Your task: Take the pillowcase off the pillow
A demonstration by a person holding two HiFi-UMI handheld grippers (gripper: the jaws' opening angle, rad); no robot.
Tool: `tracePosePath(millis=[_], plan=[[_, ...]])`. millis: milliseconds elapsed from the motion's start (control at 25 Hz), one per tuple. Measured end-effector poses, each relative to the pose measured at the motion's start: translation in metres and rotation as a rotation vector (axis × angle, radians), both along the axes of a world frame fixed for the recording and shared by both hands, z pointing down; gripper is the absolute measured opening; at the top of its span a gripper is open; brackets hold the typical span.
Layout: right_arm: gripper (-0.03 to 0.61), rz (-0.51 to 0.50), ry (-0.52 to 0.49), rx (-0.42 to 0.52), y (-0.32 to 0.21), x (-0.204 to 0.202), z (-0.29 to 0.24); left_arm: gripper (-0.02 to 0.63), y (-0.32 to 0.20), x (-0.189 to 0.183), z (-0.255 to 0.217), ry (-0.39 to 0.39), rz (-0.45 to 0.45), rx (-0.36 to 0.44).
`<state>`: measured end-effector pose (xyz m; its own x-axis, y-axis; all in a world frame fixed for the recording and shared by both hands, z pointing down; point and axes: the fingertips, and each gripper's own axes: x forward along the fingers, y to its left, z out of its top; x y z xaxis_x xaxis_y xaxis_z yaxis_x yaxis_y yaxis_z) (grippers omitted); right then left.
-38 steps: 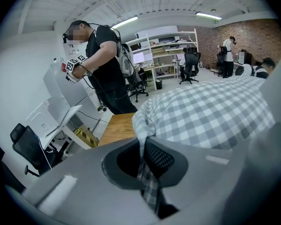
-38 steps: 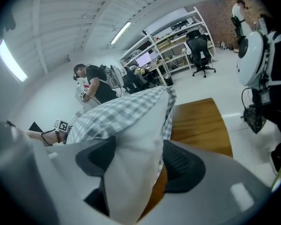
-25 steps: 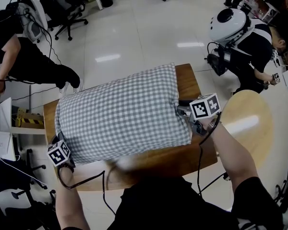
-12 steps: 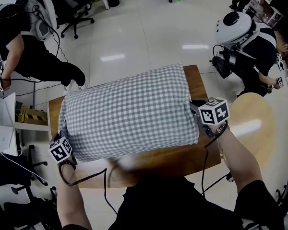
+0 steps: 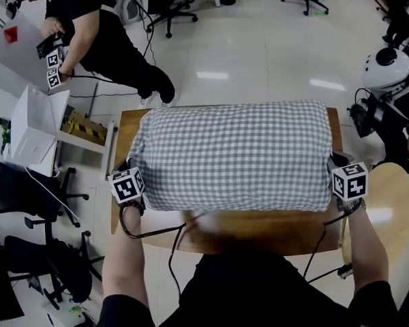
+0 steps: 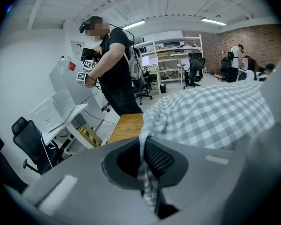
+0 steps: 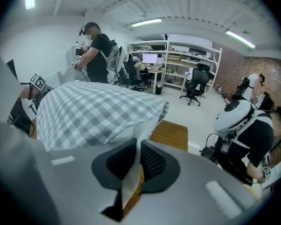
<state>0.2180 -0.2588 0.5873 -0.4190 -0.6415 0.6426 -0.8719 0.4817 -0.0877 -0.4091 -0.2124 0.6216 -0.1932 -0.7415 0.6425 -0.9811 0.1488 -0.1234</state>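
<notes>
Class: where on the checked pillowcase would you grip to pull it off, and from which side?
Grip the pillowcase at its near left corner, coming from the left end: the cloth there gathers into a thin fold, which the left gripper pinches. The white pillow shows at the right end, held by the right gripper, so the pillowcase probably opens there.

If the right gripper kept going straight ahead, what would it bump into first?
Probably the soft end of the checked pillowcase. The right gripper is shut on white cloth poking out under it, and that bulk sits right ahead. The wooden table shows just beside it.
</notes>
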Motion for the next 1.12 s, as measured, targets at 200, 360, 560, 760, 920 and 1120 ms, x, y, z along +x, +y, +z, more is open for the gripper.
tracePosePath(millis=[200, 360, 560, 760, 920, 1120], plan=[[0.018, 0.054, 0.051, 0.026, 0.002, 0.005, 0.005, 0.006, 0.008, -0.020, 0.004, 0.003, -0.019, 0.012], [0.017, 0.070, 0.072, 0.038, 0.003, 0.008, 0.003, 0.006, 0.009, -0.027, 0.003, 0.027, -0.039, 0.026], [0.017, 0.094, 0.084, 0.052, 0.008, 0.015, 0.003, 0.006, 0.013, -0.040, -0.002, 0.075, -0.097, 0.049], [0.017, 0.126, 0.098, 0.061, 0.014, 0.033, 0.005, 0.006, 0.020, -0.047, -0.005, 0.091, -0.131, 0.065], [0.017, 0.149, 0.110, 0.064, 0.017, 0.042, 0.003, 0.006, 0.026, -0.057, -0.009, 0.095, -0.151, 0.071], [0.017, 0.188, 0.127, 0.056, 0.020, 0.059, -0.001, 0.006, 0.030, -0.070, -0.015, 0.110, -0.175, 0.082]])
